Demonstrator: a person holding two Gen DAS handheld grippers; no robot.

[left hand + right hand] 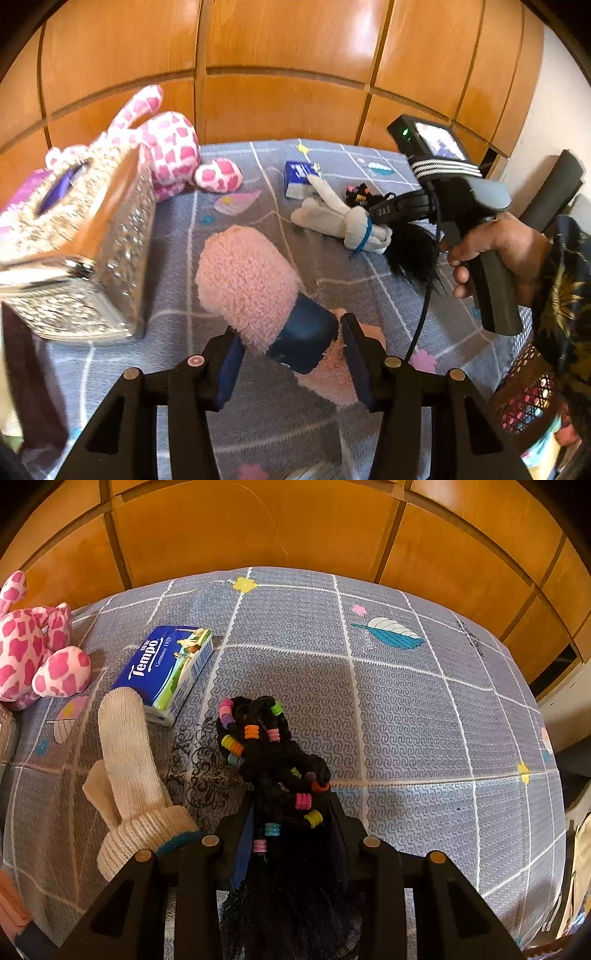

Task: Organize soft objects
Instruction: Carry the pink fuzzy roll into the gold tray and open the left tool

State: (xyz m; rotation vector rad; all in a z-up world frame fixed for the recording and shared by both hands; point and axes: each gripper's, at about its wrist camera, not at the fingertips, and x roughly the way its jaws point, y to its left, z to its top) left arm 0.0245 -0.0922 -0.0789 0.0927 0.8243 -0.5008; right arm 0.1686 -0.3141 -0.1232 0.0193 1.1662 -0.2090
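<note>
Now left gripper (291, 354) pinches fuzzy pink slipper (247, 284); right gripper (291, 834) clamps beaded black braid (273, 760).

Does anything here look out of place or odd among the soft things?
The glittery box at the left stands tilted, one side lifted off the bedspread. The tissue pack is the one item that is not a soft toy or cloth. Nothing looks spilled or damaged.

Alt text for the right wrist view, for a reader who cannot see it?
The right gripper grips a black beaded hairpiece on a grey patterned bedcover. To its left lie a cream glove, a Tempo tissue pack and a pink plush toy.
</note>
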